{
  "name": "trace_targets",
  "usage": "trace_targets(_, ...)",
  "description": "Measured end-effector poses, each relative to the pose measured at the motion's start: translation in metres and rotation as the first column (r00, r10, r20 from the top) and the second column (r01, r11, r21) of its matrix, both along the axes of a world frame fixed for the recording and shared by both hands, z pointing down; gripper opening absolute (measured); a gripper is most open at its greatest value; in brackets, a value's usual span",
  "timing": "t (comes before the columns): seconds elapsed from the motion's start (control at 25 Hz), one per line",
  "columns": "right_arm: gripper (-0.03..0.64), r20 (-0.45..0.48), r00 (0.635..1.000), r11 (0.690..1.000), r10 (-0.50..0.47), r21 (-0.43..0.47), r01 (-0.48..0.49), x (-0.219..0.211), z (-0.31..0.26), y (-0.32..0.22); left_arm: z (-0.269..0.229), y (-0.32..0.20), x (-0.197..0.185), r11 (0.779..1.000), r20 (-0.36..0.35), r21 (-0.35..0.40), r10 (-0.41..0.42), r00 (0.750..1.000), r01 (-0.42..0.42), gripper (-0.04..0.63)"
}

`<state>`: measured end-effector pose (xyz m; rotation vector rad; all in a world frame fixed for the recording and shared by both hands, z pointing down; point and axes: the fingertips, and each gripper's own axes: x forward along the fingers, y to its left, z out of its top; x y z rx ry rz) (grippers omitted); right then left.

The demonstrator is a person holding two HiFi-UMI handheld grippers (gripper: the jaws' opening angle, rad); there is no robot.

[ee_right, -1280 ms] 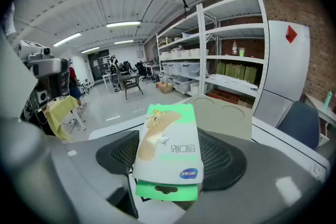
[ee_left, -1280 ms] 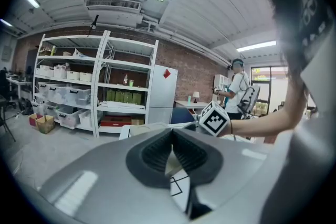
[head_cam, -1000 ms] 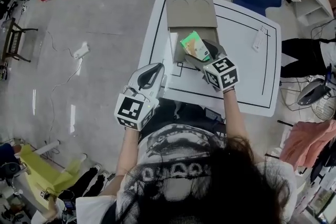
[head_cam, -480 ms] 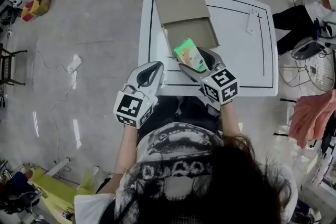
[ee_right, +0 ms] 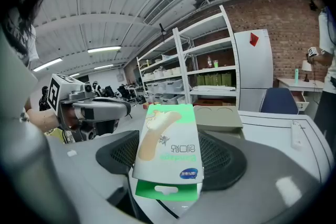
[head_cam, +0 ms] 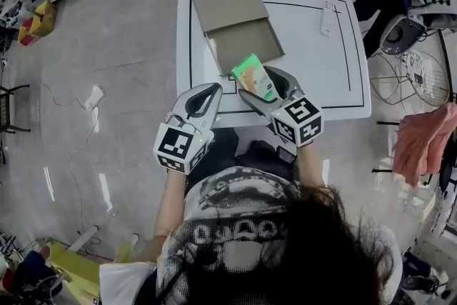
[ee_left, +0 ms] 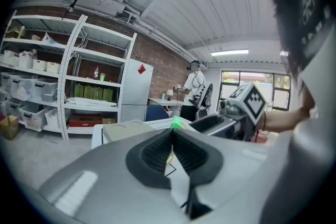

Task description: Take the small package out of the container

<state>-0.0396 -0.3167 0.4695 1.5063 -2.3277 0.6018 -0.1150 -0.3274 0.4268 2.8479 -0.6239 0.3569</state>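
The black ribbed pads of the right gripper were clamped on the lower part of a small flat carton, white and green with a plaster printed on it, which stood upright between them with its green hang tab down at the throat. In the head view the small package sat at the centre of the frame, raised clear of the shallow grey-brown cardboard tray and just below that tray's near edge. The left gripper was pressed shut on nothing, low at the left and off the table edge. The lift looked done; what remained was probably to carry the carton away and set it on a bare stretch of the white table with its black border line. To do that well, the squeeze should be steady but light, since thin printed card dents easily and its glossy faces could slide on the pads if the gripper were tipped. The tray was matt and stiff-looking, and its hinged lid with two round cut-outs lay open towards the top of the frame.
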Motion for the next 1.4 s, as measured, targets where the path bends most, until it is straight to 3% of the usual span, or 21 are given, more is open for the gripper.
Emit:
trace_targets(0.6, 0.357, 0.038, 0.998, 0.999, -0.039, 0.034, 0.038, 0.063, -0.004, 0.097, 0.000, 0.097, 0.068, 0.998, 0.024, 0.016, -0.065, 0.998, 0.064, 0.000)
trace_targets(1.08, 0.357, 0.067, 0.994, 0.994, -0.081, 0.075, 0.076, 0.084, -0.010, 0.178, 0.001, 0.185, 0.092, 0.993, 0.033, 0.029, -0.112, 0.993, 0.111, 0.000)
trace_targets(1.4, 0.357, 0.064, 0.992, 0.992, -0.107, 0.077, 0.103, 0.088, -0.008, 0.205, 0.002, 0.215, 0.096, 0.991, 0.037, 0.033, -0.131, 0.991, 0.129, 0.000)
